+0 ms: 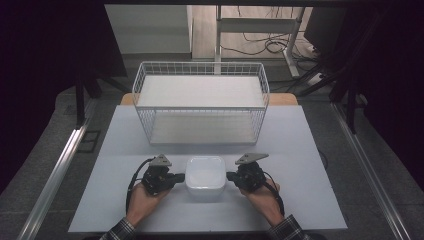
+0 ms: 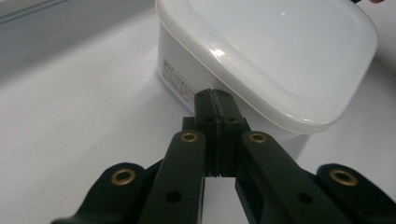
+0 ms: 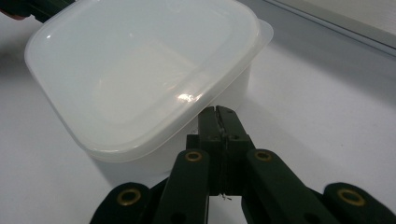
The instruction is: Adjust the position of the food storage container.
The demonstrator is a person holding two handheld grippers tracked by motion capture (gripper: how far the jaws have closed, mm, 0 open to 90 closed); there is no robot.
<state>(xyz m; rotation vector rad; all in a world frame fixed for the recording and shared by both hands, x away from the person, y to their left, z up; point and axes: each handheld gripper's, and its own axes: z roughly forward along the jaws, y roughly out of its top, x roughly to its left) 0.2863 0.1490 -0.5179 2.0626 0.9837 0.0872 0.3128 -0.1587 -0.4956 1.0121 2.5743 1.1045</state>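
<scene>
Two claws are flanking a white lidded box (image 1: pixel 205 177) that is sitting on the pale worktop (image 1: pixel 300 165), near the person's edge and in front of a white wire basket (image 1: pixel 200 102). In the high view the left claw (image 1: pixel 181 177) is pointing in at the box's left side and the right claw (image 1: pixel 230 176) is pointing in at its right side, each carried in a hand coming up from the bottom, with a checked sleeve showing at each wrist.

Seen along the left claw (image 2: pixel 215 95), both black jaws are pressing flat against each other with nothing between them, and their tip is sitting right at the box's side wall just under the rim of the lid (image 2: pixel 280 51), beside a small printed label (image 2: pixel 180 84). Whether the tip is actually touching the wall cannot be told.

Along the right claw (image 3: pixel 218 112), the jaws are likewise closing fully on each other with nothing gripped, and their tip is lying just under the overhanging edge of the lid (image 3: pixel 140 70), close against the box's wall.

The basket is standing well behind the box, apart from it.
</scene>
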